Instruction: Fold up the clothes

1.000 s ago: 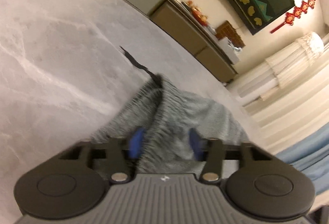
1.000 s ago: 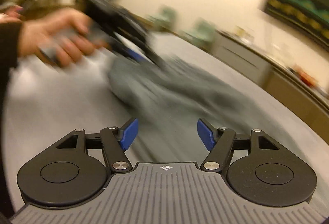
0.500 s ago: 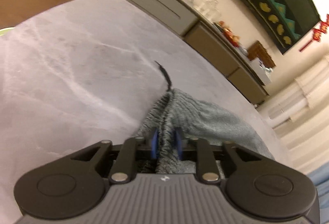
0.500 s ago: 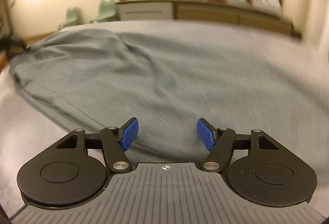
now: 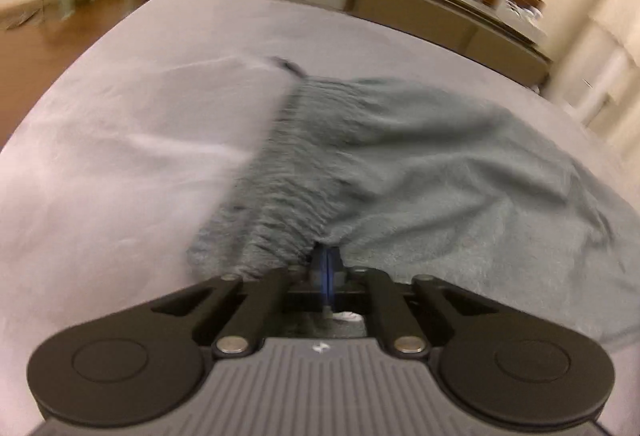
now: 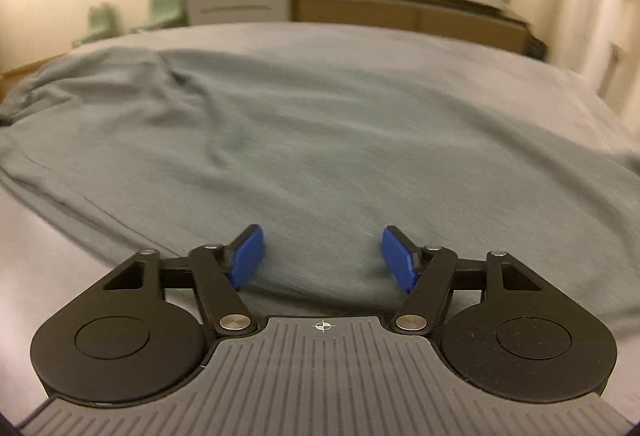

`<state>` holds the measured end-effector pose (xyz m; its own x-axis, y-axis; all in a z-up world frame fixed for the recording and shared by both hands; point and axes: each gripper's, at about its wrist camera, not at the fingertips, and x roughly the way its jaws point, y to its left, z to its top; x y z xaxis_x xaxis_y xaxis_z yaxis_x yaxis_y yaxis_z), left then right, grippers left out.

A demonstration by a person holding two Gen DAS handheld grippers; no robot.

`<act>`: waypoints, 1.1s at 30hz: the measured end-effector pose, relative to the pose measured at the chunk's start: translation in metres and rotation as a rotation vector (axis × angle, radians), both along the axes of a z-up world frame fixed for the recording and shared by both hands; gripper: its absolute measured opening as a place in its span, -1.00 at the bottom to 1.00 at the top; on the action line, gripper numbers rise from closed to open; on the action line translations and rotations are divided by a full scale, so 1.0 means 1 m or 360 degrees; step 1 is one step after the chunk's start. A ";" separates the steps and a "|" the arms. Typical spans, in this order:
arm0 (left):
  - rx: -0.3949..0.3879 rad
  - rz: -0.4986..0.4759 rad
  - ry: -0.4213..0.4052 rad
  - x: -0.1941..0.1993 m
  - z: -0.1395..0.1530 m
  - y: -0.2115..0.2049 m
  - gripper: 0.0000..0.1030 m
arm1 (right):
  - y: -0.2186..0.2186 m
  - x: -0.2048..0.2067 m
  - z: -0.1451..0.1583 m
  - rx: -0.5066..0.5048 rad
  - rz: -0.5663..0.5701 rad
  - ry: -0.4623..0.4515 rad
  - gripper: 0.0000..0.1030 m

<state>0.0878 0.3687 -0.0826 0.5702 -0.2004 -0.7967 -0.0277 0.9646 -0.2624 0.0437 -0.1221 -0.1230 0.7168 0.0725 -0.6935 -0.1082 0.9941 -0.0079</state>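
Clearly the left gripper [image 5: 327,270] has its blue pads pressed together on a pinch of the grey garment [image 5: 420,163], right at the ribbed, gathered band [image 5: 292,171], which looks like an elastic waistband with a dark drawstring end [image 5: 286,64] poking out at its far tip. From that pinch the cloth runs away to the right across the pale grey table [image 5: 120,123], rumpled and not yet in any neat fold that I can see.

Further right, the right gripper [image 6: 322,258] has its fingers spread wide with nothing between them, hovering low over the same garment [image 6: 320,123], whose smoother panel lies spread with a few long creases and a hem line toward the left. Whether its pads [image 6: 248,256] touch the cloth is hard to tell.

As a judgement, the step in hand is getting a two-point hold so the piece can be tensioned or laid flat. To do it well, keep the left pinch firm on the thick band, since elastic slips less than thin jersey; let the right fingers close on an edge or corner, not mid-panel, taking both layers; then pull apart evenly so the creases draw out.
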 end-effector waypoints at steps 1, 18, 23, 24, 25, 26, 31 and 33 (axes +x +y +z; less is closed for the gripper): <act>-0.0024 0.0039 0.0019 0.000 0.001 0.006 -0.92 | -0.009 -0.004 0.002 0.0011 0.0011 0.0028 0.31; 0.0115 0.0089 -0.0204 0.083 0.027 -0.053 -0.27 | -0.302 0.056 0.039 0.0217 -0.0795 -0.0233 0.27; 0.0248 0.0089 -0.0131 0.095 0.004 -0.051 -0.70 | -0.296 0.084 0.030 0.0175 -0.0676 -0.0084 -0.87; 0.0243 0.0120 -0.0100 0.096 0.002 -0.046 -0.86 | -0.304 0.081 0.033 0.0256 -0.0721 -0.0124 -0.87; 0.0229 0.0155 -0.0077 0.096 0.001 -0.041 -0.93 | -0.312 0.078 0.036 0.0336 -0.0765 -0.0165 -0.87; 0.0199 0.0193 -0.0069 0.096 0.001 -0.035 -0.93 | -0.320 0.075 0.040 0.0417 -0.0809 -0.0205 -0.87; 0.0264 0.0258 -0.0070 0.089 0.006 -0.036 -0.93 | -0.329 0.091 0.017 0.0515 -0.0899 -0.0133 -0.76; 0.0267 0.0292 -0.0058 0.086 0.008 -0.033 -0.93 | -0.318 0.096 0.018 0.0386 -0.0867 -0.0130 -0.33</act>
<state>0.1743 0.3355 -0.0742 0.6137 0.0423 -0.7884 -0.1997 0.9744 -0.1031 0.1397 -0.4405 -0.1050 0.7457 -0.1708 -0.6441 0.4085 0.8808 0.2394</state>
